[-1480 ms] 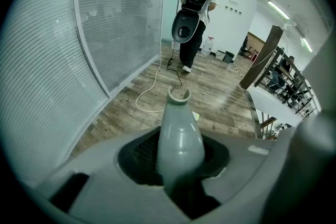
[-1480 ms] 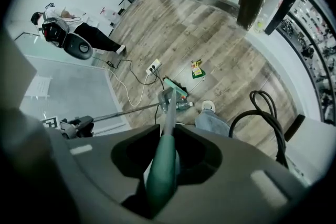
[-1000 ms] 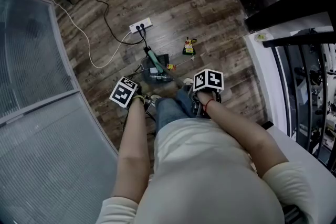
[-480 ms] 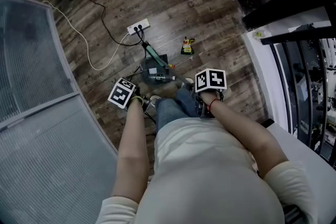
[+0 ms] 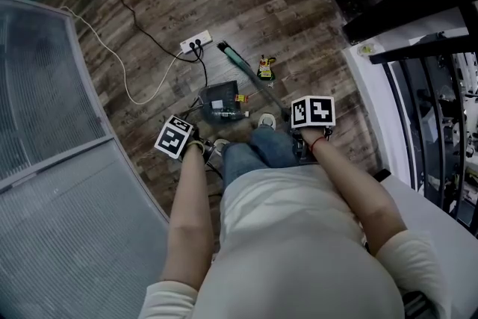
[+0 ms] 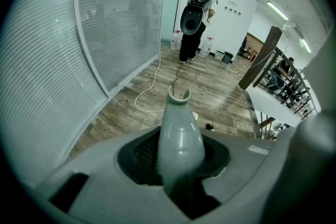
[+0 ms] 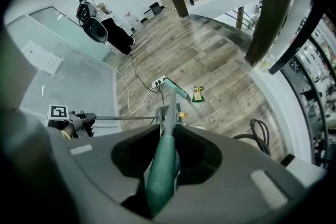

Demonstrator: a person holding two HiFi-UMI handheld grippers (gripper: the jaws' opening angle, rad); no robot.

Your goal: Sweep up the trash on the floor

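Observation:
In the head view a dark dustpan (image 5: 219,95) rests on the wooden floor with a plastic bottle (image 5: 228,113) and a small orange scrap (image 5: 240,98) at its near edge. A yellow-green packet (image 5: 264,67) lies on the floor to its right. The green broom head (image 5: 231,51) sits beyond the dustpan, beside the packet. My right gripper (image 5: 302,149) is shut on the green broom handle (image 7: 163,170). My left gripper (image 5: 200,150) is shut on the pale grey dustpan handle (image 6: 180,128). The right gripper view shows the broom head (image 7: 176,89) next to the packet (image 7: 198,95).
A white power strip (image 5: 196,42) with white and black cables lies past the dustpan. A ribbed glass partition (image 5: 45,123) runs along the left, and a white ledge with railing (image 5: 373,101) along the right. A person (image 6: 194,23) stands far off. My shoe (image 5: 266,119) is beside the dustpan.
The broom head has swung away from the dustpan, outward toward the packet. My right gripper shifted slightly right; the left gripper and dustpan stayed about where they were.

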